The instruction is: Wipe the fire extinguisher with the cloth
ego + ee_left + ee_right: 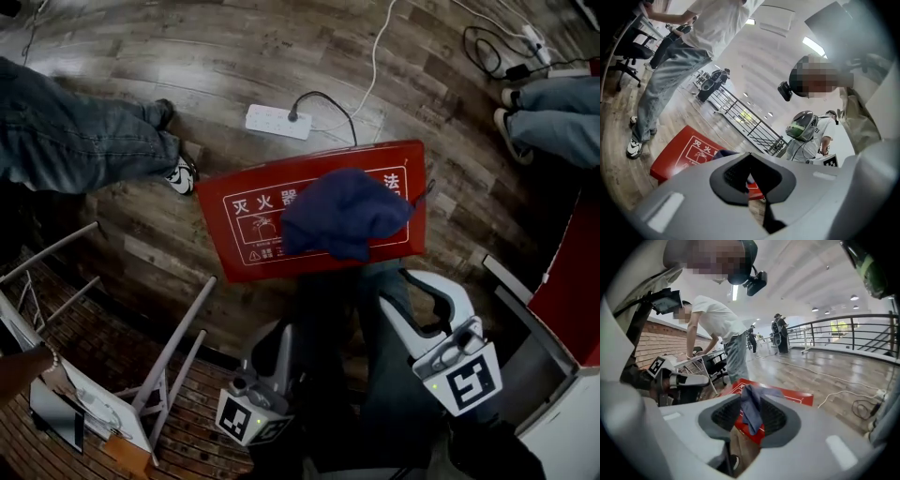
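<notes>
Wood-plank floor (187, 56): blue cloth (345, 214) over red extinguisher box (242, 239) (power strip (277, 121) near); left tool (750, 180), right tool (748, 423) parted, empty.

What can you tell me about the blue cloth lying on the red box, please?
The cloth is dark blue and looks soft and thick, like towelling. It lies crumpled in a loose, folded heap on the right half, in the head view, of the flat red box, which lies on the wooden floor, and covers part of its white print. Its lower edge reaches to the box's near edge. Only the box is seen touching it.
</notes>
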`<state>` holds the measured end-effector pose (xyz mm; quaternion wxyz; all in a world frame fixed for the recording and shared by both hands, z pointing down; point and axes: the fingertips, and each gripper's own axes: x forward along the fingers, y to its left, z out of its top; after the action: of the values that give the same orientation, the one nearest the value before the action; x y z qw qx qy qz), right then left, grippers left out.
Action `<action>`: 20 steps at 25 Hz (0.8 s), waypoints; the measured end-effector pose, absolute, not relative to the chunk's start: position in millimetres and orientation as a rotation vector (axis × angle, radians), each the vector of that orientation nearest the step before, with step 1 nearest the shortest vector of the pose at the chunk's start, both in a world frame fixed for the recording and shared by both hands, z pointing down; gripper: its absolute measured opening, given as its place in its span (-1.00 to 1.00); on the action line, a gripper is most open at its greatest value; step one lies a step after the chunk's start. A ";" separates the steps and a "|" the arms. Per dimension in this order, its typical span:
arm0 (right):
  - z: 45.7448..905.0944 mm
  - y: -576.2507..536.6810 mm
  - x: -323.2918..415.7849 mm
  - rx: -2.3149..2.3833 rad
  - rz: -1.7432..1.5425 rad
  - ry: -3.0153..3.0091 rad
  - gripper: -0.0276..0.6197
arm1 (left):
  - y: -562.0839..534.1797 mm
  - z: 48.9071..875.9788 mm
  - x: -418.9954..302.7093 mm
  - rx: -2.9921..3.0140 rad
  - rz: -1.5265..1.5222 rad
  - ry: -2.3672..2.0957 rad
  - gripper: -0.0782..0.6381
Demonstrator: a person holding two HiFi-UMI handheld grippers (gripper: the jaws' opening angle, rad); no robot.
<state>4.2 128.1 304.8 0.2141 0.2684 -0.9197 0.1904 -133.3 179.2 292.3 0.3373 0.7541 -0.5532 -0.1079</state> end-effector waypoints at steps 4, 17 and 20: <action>263.6 145.2 16.8 0.773 0.721 -2.528 -0.84 | 170.8 237.8 -117.7 2.048 -0.259 -1.355 -0.79; 81.9 181.8 33.6 0.990 0.834 -2.608 -0.85 | 175.6 34.3 -70.8 2.362 -0.176 -1.063 -0.79; 53.2 185.2 39.4 1.006 0.812 -2.653 -0.85 | 178.8 2.7 -54.6 2.417 -0.182 -1.052 -0.79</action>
<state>39.4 185.2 53.2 0.0949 0.3394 -0.8949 0.2738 -54.6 178.8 2.7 0.2469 0.8864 -0.3858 -0.0668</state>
